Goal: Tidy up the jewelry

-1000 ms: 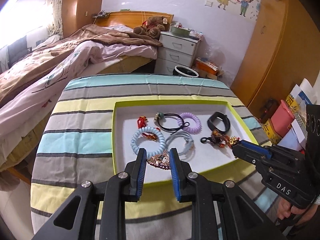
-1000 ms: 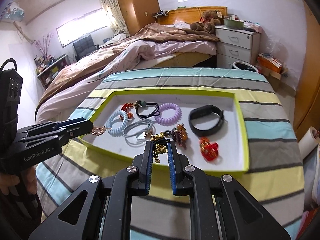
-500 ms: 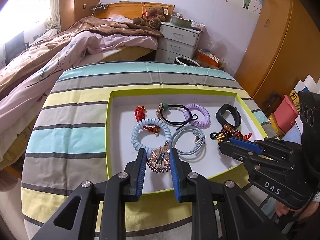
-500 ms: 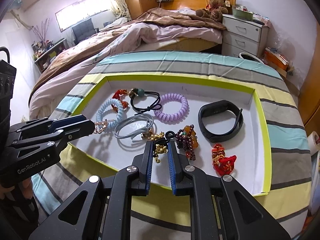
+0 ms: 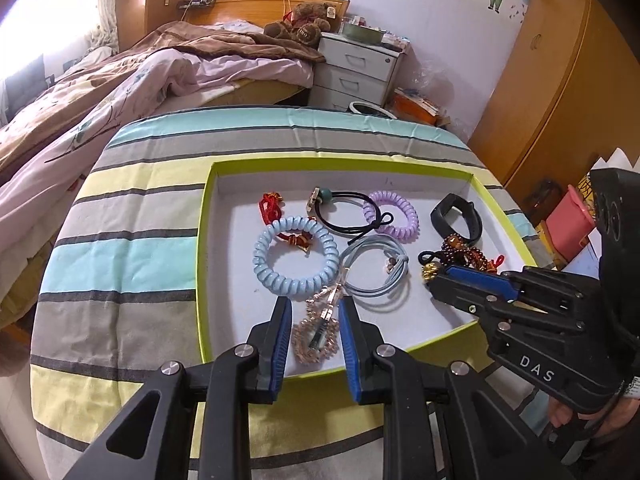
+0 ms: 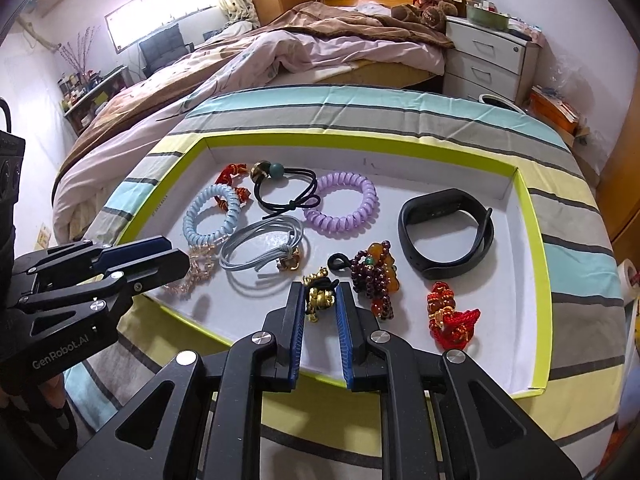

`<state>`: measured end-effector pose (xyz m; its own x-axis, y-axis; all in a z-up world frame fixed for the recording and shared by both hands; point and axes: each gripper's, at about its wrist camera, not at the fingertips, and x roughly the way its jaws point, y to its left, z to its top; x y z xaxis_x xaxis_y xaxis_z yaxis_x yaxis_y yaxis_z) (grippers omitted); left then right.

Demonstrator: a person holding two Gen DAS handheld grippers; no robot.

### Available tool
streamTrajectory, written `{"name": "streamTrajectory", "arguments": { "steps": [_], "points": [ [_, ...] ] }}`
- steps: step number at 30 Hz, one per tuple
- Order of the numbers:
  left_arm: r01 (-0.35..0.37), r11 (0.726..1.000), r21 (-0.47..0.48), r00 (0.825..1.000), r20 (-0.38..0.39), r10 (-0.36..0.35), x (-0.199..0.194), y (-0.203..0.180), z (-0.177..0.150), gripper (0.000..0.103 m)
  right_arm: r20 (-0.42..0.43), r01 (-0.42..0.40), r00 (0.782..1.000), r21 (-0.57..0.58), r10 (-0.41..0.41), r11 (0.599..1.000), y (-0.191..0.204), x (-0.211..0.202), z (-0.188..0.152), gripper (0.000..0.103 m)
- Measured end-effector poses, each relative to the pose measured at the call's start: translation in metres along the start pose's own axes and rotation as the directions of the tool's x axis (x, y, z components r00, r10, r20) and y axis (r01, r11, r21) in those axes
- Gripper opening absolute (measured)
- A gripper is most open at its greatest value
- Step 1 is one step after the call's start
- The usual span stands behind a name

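A white tray with a lime-green rim (image 5: 340, 160) (image 6: 360, 136) sits on the striped tablecloth and holds several pieces. My left gripper (image 5: 314, 302) (image 6: 182, 258) is shut on a rose-gold bracelet (image 5: 316, 336), low over the tray's near left part beside the light blue coil (image 5: 262, 256). My right gripper (image 6: 320, 288) (image 5: 434, 280) has a gold bead charm on a black cord (image 6: 318, 300) between its pads. Its jaws are opening, with the pads still against the charm. Dark red beads (image 6: 372, 276) lie just to its right.
Also in the tray are a purple coil (image 6: 344, 208), a black wristband (image 6: 412, 240), a grey-blue cord (image 6: 260, 248), a black hair tie (image 6: 280, 196) and a red knot charm (image 6: 448, 316). A bed (image 5: 160, 64) and a nightstand (image 5: 356, 68) stand behind the table.
Both grippers have come down closer to the tray floor with their pieces. The right one has shifted in toward the tray's middle, and its jaws stand slightly wider.
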<state>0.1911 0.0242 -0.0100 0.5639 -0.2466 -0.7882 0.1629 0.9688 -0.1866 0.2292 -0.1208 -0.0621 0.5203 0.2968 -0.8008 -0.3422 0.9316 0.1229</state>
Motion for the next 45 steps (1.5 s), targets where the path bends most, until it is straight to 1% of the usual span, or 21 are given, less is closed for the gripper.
{"name": "streamTrajectory", "arguments": {
  "steps": [12,16,17,19,20,21,22,24,26,27,29,31,34,39,41,43,45],
  "points": [
    [-0.012,1.000,0.000,1.000,-0.001,0.012,-0.002,-0.002,0.000,0.026,0.006,0.002,1.000,0.023,-0.002,1.000,-0.003,-0.002,-0.002,0.023],
    [-0.022,1.000,0.001,1.000,0.015,0.022,-0.009,-0.004,-0.001,0.033,0.022,-0.007,1.000,0.021,0.006,1.000,-0.001,-0.007,-0.002,0.023],
    [-0.023,1.000,0.002,1.000,0.020,0.022,-0.011,-0.005,-0.001,0.035,0.030,-0.009,1.000,0.021,0.008,1.000,0.000,-0.009,-0.003,0.023],
    [-0.032,0.999,0.001,0.999,0.029,0.032,-0.017,-0.007,-0.002,0.038,0.052,-0.015,0.999,0.020,0.014,1.000,0.002,-0.015,-0.003,0.025],
    [-0.036,0.999,0.000,0.999,0.034,0.036,-0.019,-0.008,-0.003,0.038,0.060,-0.014,0.998,0.021,0.013,1.000,0.003,-0.019,-0.004,0.028],
    [-0.043,0.999,0.001,0.998,0.043,0.043,-0.022,-0.009,-0.004,0.038,0.071,-0.012,0.997,0.022,0.011,1.000,0.003,-0.022,-0.005,0.040],
    [-0.060,0.998,0.003,0.997,0.055,0.060,-0.026,-0.010,-0.005,0.038,0.088,-0.010,0.996,0.025,0.007,1.000,0.004,-0.026,-0.006,0.049],
    [-0.075,0.997,0.001,0.995,0.072,0.075,-0.031,-0.012,-0.007,0.039,0.112,-0.006,0.994,0.033,0.002,0.999,0.004,-0.034,-0.008,0.050],
    [-0.095,0.995,-0.014,0.992,0.088,0.095,-0.037,-0.014,-0.011,0.045,0.137,-0.006,0.991,0.045,0.000,0.999,0.004,-0.042,-0.011,0.050],
    [-0.136,0.991,-0.012,0.985,0.104,0.136,-0.041,-0.017,-0.013,0.045,0.152,0.000,0.988,0.053,-0.008,0.999,0.005,-0.046,-0.013,0.050],
    [-0.171,0.985,0.000,0.978,0.121,0.170,-0.046,-0.022,-0.017,0.045,0.171,0.017,0.985,0.063,-0.027,0.998,0.005,-0.053,-0.017,0.050],
    [-0.158,0.987,-0.008,0.980,0.124,0.158,-0.050,-0.024,-0.021,0.045,0.200,0.040,0.978,0.072,-0.053,0.997,0.006,-0.060,-0.021,0.050],
    [-0.191,0.981,-0.018,0.970,0.152,0.191,-0.058,-0.029,-0.026,0.045,0.234,0.056,0.969,0.094,-0.076,0.994,0.006,-0.070,-0.027,0.050],
    [-0.233,0.972,-0.039,0.954,0.184,0.236,-0.067,-0.034,-0.033,0.045,0.252,0.103,0.960,0.088,-0.123,0.991,0.009,-0.079,-0.036,0.050],
    [-0.241,0.969,-0.055,0.950,0.190,0.247,-0.069,-0.034,-0.035,0.045,0.257,0.096,0.959,0.100,-0.119,0.990,0.008,-0.081,-0.039,0.050],
    [-0.245,0.968,-0.061,0.950,0.183,0.252,-0.069,-0.035,-0.036,0.045,0.259,0.096,0.958,0.100,-0.119,0.990,0.009,-0.082,-0.042,0.050],
    [-0.267,0.962,-0.058,0.946,0.176,0.273,-0.068,-0.037,-0.036,0.045,0.259,0.097,0.959,0.098,-0.120,0.990,0.010,-0.083,-0.044,0.050]
  ]
}}
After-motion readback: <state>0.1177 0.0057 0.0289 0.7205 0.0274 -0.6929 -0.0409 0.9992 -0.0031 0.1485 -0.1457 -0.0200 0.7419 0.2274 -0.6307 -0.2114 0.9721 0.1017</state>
